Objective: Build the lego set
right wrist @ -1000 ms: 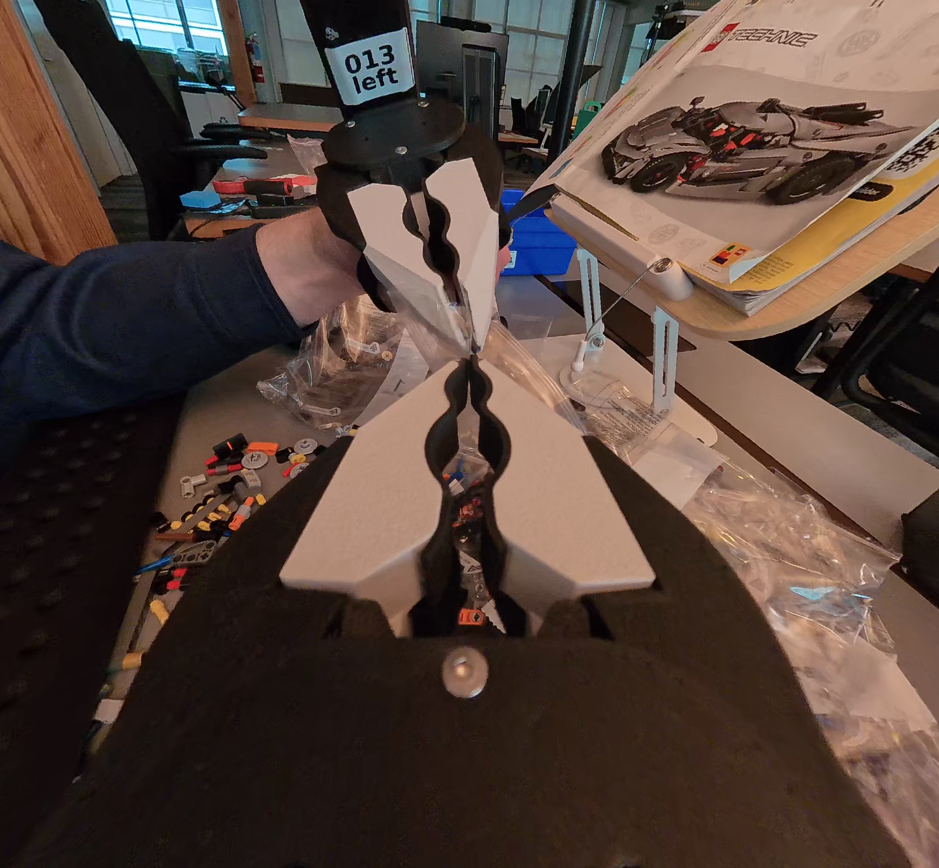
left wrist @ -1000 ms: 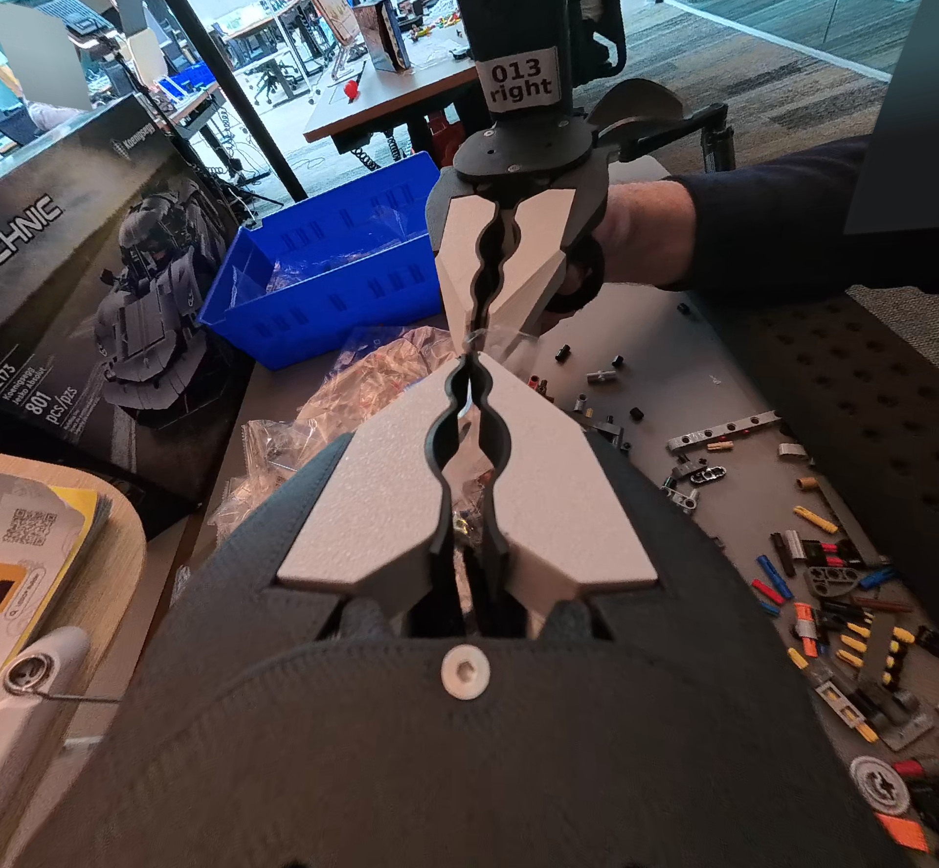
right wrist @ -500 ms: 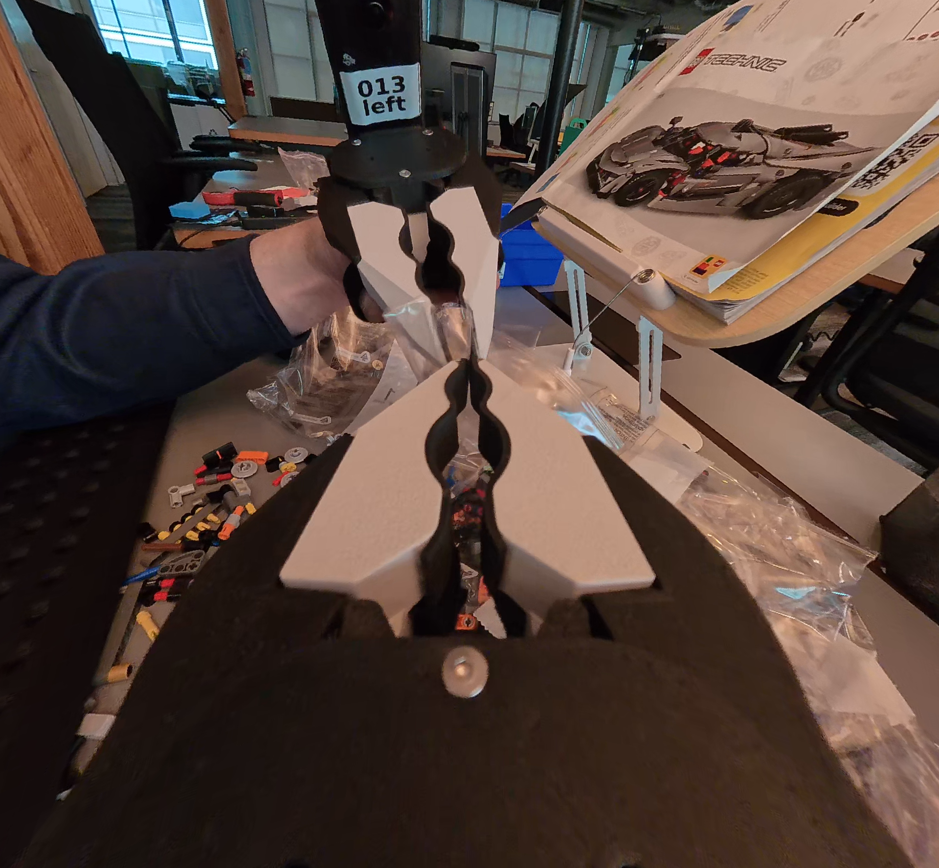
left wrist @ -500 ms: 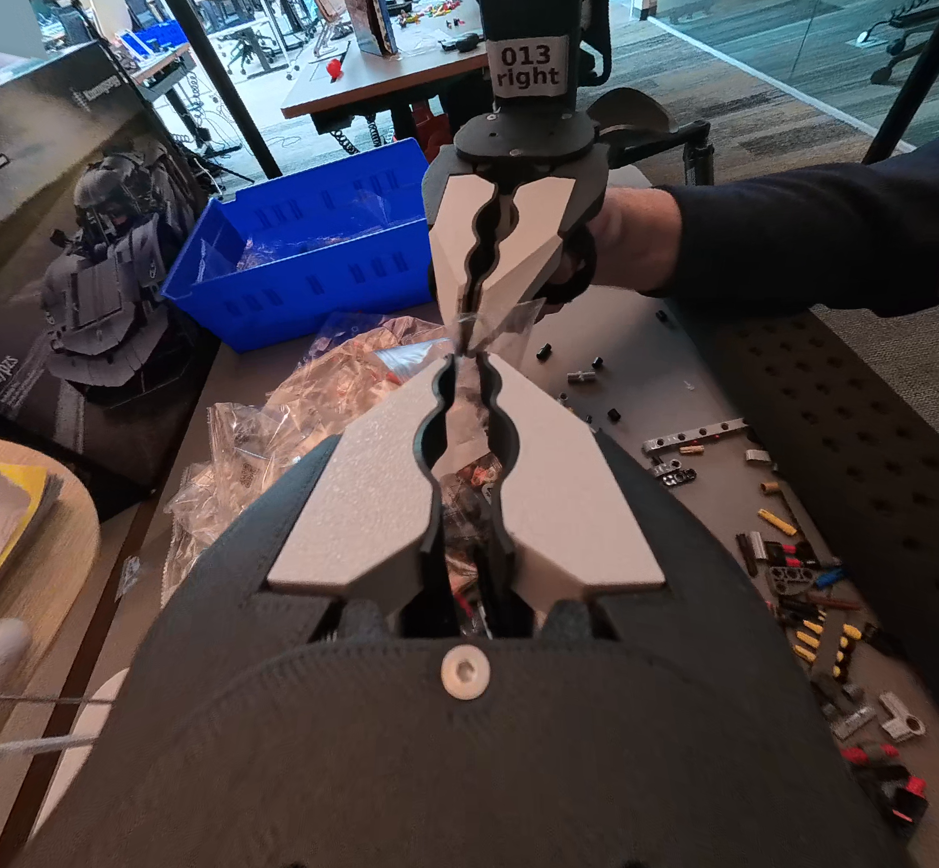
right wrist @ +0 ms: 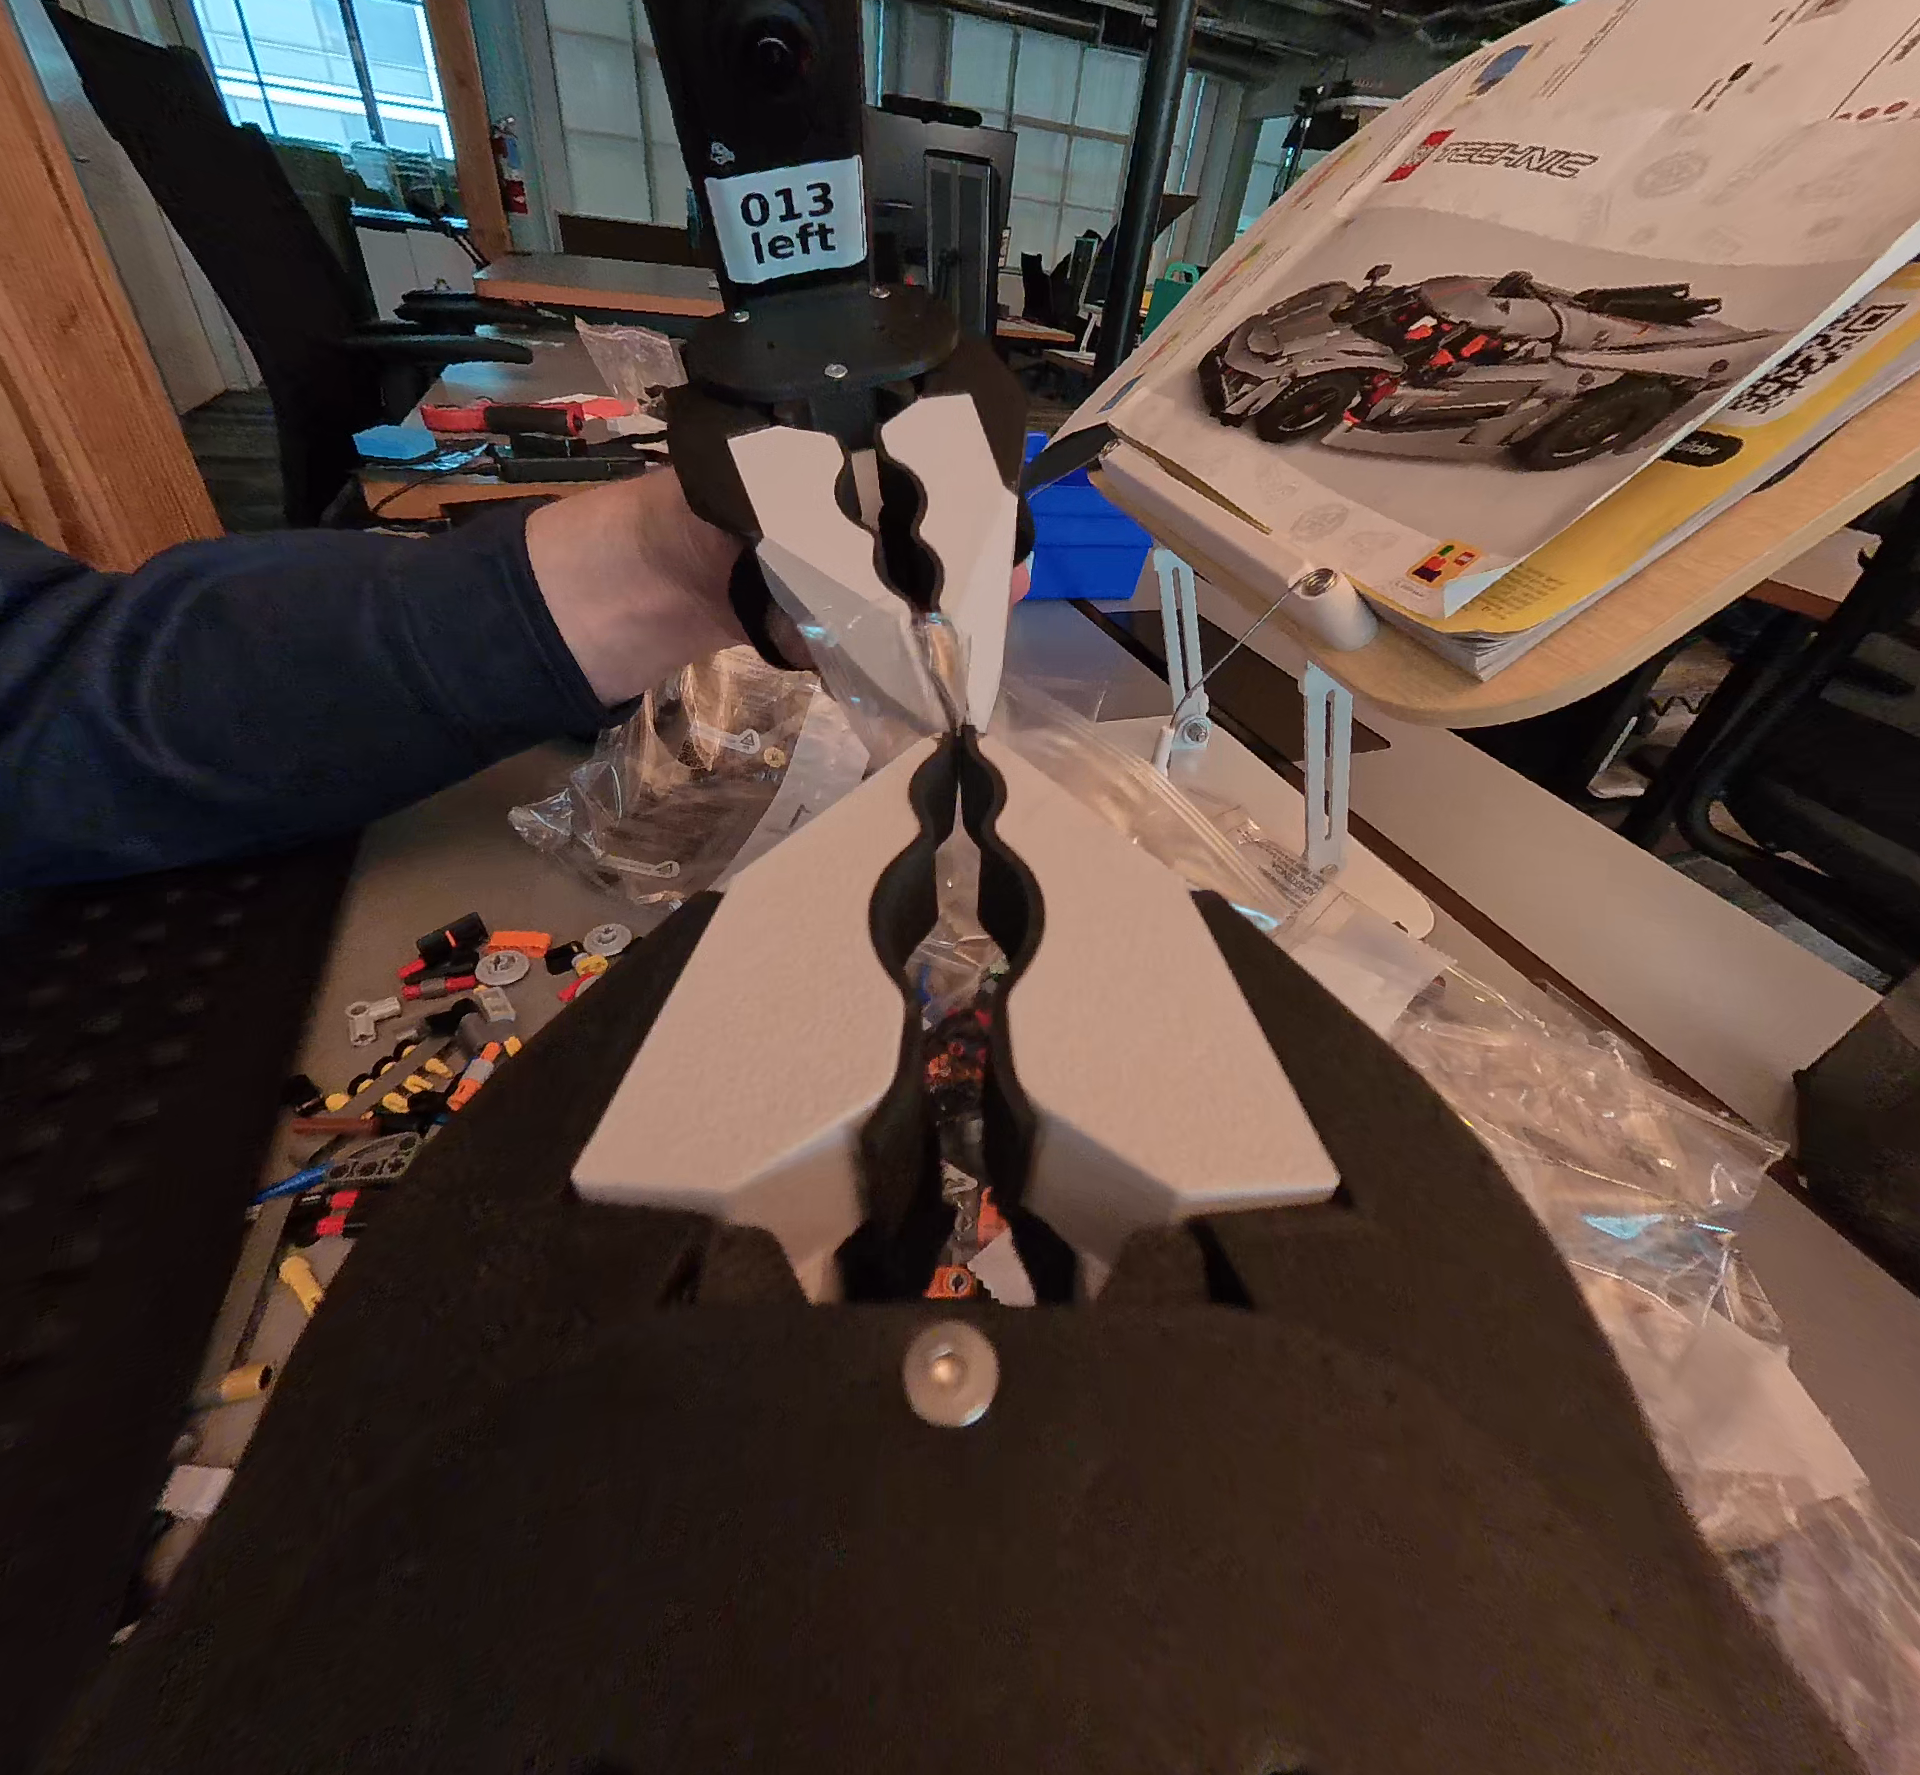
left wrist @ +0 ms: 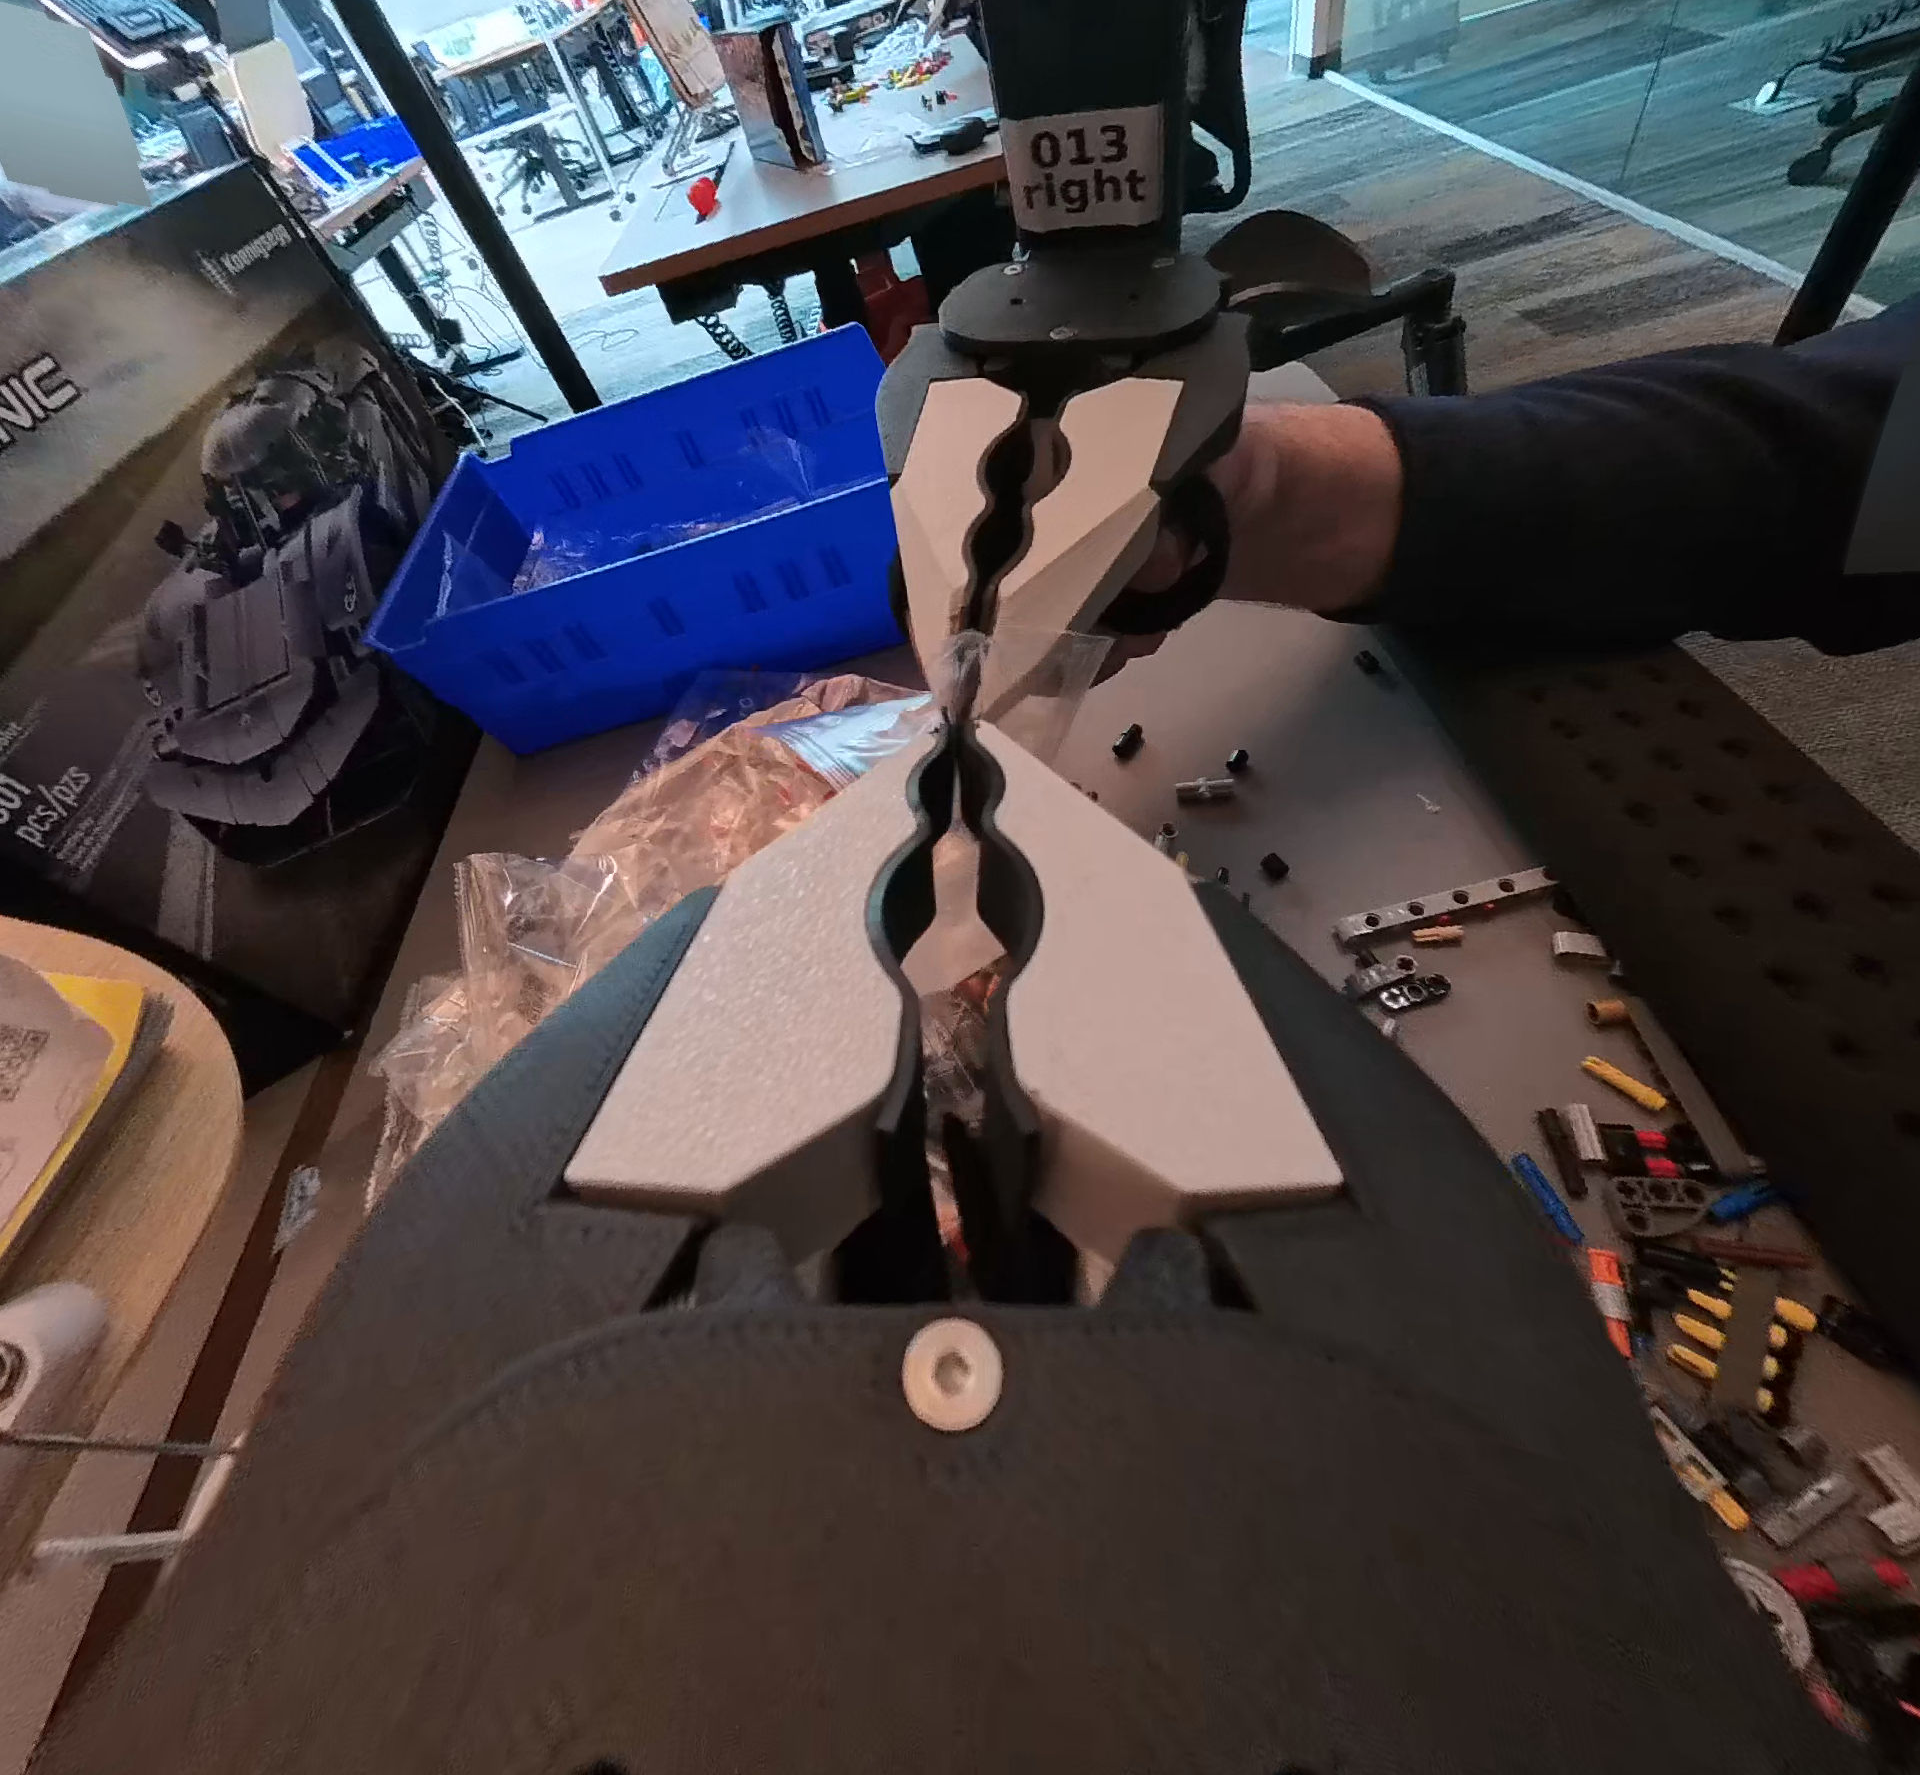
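The left gripper [left wrist: 957, 738] has its white fingers [left wrist: 790, 998] pressed together at the tips, pinching the top edge of a small clear plastic bag of lego parts [left wrist: 1029, 686]. The right gripper [left wrist: 971, 639], seen at 12 o'clock in the left wrist view, meets it tip to tip and clamps the same bag edge from the opposite side. In the right wrist view the right gripper [right wrist: 957, 738] shows its own fingers [right wrist: 1132, 998] closed on the plastic, and the bag's body [right wrist: 961, 1050], with orange and black pieces inside, hangs between and below them. The left gripper [right wrist: 951, 686] stands at 12 o'clock there, held by a hand [right wrist: 623, 582] in a dark blue sleeve.

On the grey counter [left wrist: 1351, 790] loose lego pieces [left wrist: 1662, 1206] in yellow, red, black, blue and grey lie scattered at 3 to 4 o'clock in the left wrist view, among them a long grey beam with holes [left wrist: 1444, 902]. A heap of further clear plastic bags [left wrist: 644, 852] lies at 9 to 10 o'clock, just in front of a blue plastic bin [left wrist: 644, 572]. A dark printed lego box [left wrist: 208, 530] stands at 9 o'clock beside the bin.

In the right wrist view an open instruction booklet with a grey car picture [right wrist: 1507, 323] rests tilted on a light wooden stand [right wrist: 1558, 676] at 2 o'clock, with more crumpled clear bags [right wrist: 1579, 1133] below it at 4 o'clock.
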The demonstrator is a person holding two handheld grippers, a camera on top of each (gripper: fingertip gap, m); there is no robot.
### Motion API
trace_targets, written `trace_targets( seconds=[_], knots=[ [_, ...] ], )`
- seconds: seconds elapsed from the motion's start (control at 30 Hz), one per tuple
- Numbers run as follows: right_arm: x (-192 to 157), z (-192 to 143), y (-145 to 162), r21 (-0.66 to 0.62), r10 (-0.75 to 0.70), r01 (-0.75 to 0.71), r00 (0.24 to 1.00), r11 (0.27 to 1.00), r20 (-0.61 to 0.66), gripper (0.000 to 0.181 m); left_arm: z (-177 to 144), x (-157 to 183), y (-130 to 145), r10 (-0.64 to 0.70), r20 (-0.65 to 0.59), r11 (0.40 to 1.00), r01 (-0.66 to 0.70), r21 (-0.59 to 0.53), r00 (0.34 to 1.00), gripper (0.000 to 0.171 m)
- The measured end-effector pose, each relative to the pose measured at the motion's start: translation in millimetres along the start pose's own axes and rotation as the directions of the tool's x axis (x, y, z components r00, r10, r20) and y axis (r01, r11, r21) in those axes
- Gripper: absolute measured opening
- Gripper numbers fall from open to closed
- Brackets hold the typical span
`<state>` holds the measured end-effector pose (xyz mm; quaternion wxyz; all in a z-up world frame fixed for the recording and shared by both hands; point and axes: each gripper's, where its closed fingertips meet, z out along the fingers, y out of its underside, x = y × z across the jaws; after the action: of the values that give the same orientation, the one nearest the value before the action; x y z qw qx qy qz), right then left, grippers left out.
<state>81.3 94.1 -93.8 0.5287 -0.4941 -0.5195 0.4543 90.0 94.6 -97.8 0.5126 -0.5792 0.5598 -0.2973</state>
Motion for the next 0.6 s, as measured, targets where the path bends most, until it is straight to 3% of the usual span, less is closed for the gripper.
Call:
trace_targets(
  seconds=[0.6],
  knots=[
    [-3,-4,-4,0.014,-0.029,0.028,1.0,0.999,0.011,0.0,-11,-1,-1,0.002,0.001,1.0,-0.002,0.022,1.0,0.0]
  ],
)
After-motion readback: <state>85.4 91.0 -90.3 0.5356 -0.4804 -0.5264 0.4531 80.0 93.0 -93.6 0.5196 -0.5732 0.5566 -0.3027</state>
